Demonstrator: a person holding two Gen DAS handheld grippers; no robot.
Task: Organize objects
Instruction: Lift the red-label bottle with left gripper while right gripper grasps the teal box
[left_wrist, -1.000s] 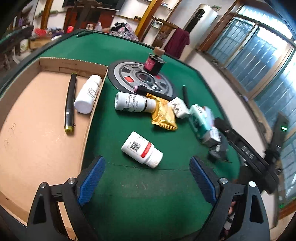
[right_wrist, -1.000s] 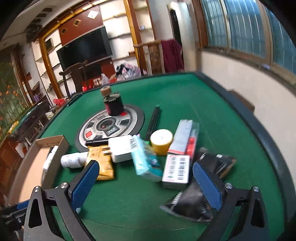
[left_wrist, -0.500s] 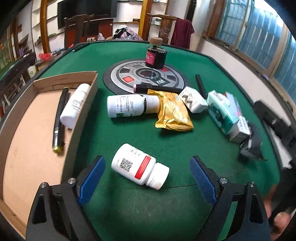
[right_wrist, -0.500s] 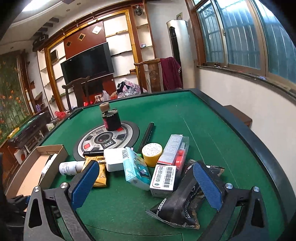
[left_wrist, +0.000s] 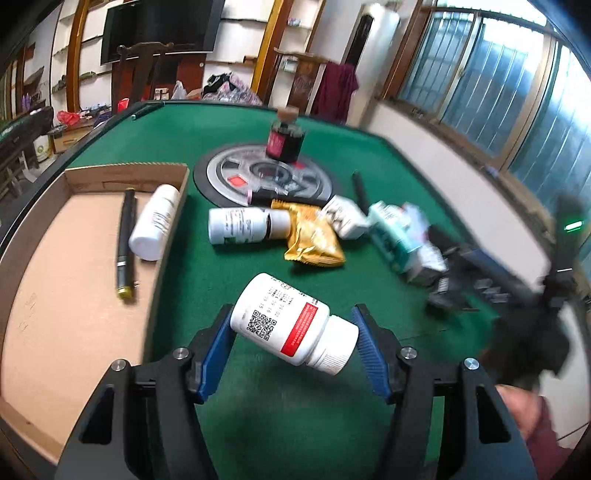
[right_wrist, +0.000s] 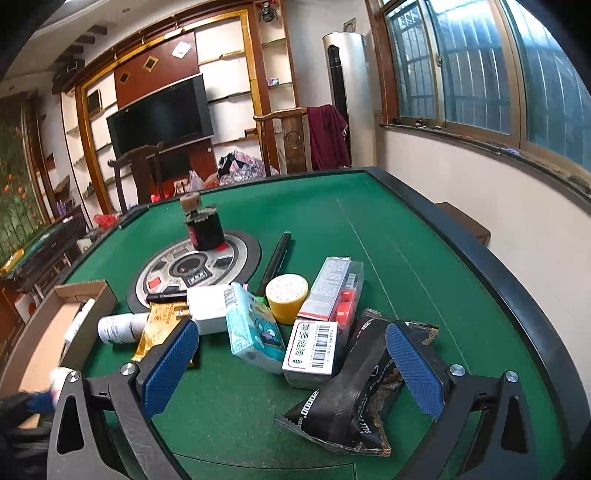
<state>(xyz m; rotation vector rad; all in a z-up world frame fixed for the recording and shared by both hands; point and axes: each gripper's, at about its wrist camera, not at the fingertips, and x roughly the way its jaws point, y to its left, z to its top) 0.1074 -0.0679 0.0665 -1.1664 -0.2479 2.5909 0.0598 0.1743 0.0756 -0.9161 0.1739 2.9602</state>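
My left gripper (left_wrist: 293, 345) is shut on a white pill bottle with a red label (left_wrist: 293, 321), held crosswise between the blue pads above the green table (left_wrist: 229, 122). To its left lies a cardboard box (left_wrist: 74, 280) holding a white bottle (left_wrist: 153, 227) and a black pen (left_wrist: 125, 240). My right gripper (right_wrist: 291, 365) is open and empty over a pile: a black snack bag (right_wrist: 354, 398), a barcode box (right_wrist: 314, 352), a teal tissue pack (right_wrist: 253, 328) and a yellow tub (right_wrist: 287, 297).
Another white bottle (left_wrist: 243, 225), a gold packet (left_wrist: 314, 236) and a white charger (left_wrist: 345, 219) lie mid-table. A dark jar (left_wrist: 284, 142) stands on a round grey disc (left_wrist: 229, 177). A black pen (right_wrist: 275, 264) lies beside the disc. The table has a raised dark rim (right_wrist: 480, 258).
My left gripper has moved forward and closed on the red-label bottle, which now sits lifted between the pads. My right gripper has pulled back slightly and stays open.
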